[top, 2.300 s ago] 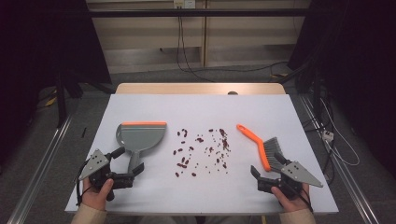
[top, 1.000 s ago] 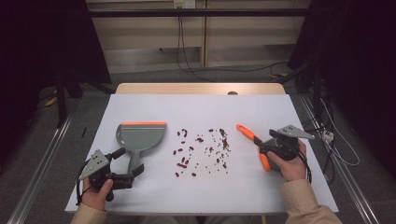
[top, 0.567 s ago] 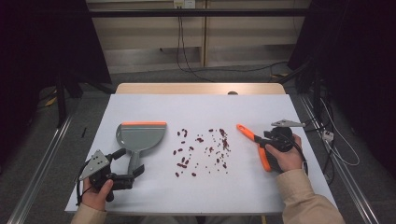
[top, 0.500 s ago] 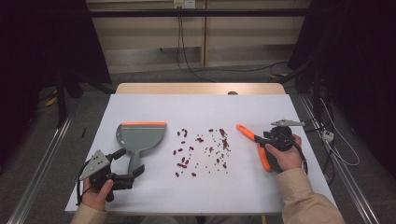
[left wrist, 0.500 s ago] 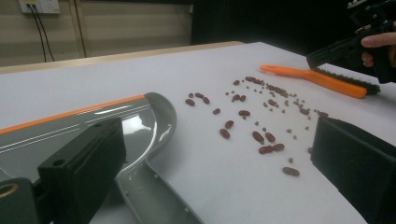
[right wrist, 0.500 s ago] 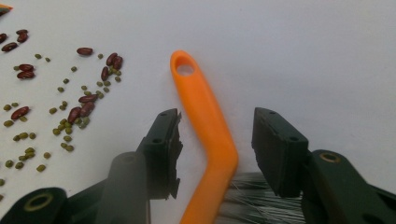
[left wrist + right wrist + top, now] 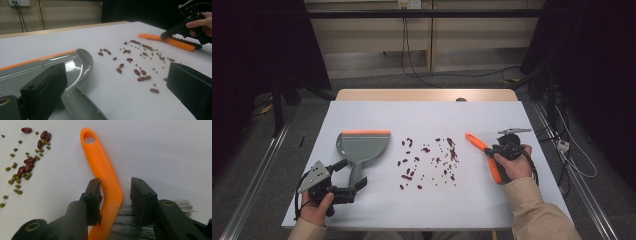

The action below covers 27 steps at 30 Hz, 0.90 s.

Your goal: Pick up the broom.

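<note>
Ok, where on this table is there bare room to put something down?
Free: the far strip behind the dustpan and brush, and the near edge between both hands. Crowded: the middle, where beans lie scattered between dustpan and brush.

High view looks down from above the table [image 7: 362, 112] — both tool views ride low, sharing the beans [image 7: 427, 162].

A lab: black curtains [image 7: 257, 45], trailing floor cables [image 7: 412, 55], metal rails [image 7: 254, 185].

Both grippers, left gripper [image 7: 343, 191] and right gripper [image 7: 503, 148], are black with grey three-cornered top plates and trailing black cables; sleeves [image 7: 537, 212] look beige, perhaps tan.
</note>
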Each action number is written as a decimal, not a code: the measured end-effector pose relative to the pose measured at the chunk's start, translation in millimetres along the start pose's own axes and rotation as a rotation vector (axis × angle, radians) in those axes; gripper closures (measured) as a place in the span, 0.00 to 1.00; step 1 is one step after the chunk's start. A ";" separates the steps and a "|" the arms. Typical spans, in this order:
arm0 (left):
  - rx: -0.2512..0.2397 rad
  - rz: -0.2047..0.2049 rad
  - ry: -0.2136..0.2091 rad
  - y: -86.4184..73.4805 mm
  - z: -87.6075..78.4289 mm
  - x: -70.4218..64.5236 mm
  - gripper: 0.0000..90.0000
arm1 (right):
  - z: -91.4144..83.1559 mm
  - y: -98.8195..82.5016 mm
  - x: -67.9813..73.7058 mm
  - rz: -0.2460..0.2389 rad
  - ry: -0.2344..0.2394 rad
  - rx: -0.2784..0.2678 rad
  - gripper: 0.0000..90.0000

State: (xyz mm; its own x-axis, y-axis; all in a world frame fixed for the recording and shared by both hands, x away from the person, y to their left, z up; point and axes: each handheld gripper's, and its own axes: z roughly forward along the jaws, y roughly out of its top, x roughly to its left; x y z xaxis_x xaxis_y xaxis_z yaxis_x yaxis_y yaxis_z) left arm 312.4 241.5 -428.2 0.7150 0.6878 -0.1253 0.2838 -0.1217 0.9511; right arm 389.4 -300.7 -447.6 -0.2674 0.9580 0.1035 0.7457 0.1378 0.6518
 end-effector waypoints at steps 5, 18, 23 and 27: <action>0.002 -0.007 -0.004 -0.3 0.1 0.1 0.03 | 1.8 1.3 3.4 0.000 -0.004 0.027 0.75; 0.001 -0.002 -0.006 0.1 0.3 -1.1 0.03 | 6.9 4.9 9.5 -0.012 -0.047 0.060 0.76; 0.003 -0.001 -0.006 0.4 1.6 -1.0 0.03 | 8.6 8.3 8.7 0.030 -0.020 0.041 0.77; 0.005 0.002 -0.007 0.3 2.1 -0.4 0.03 | 13.0 13.9 12.3 0.024 0.013 0.041 0.78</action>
State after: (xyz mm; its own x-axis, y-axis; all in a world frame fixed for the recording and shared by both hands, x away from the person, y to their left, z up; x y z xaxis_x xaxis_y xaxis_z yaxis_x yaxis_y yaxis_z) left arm 313.5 239.7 -428.4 0.7198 0.6828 -0.1253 0.2856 -0.1268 0.9499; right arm 404.4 -283.7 -447.1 -0.2568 0.9579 0.1281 0.7760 0.1254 0.6181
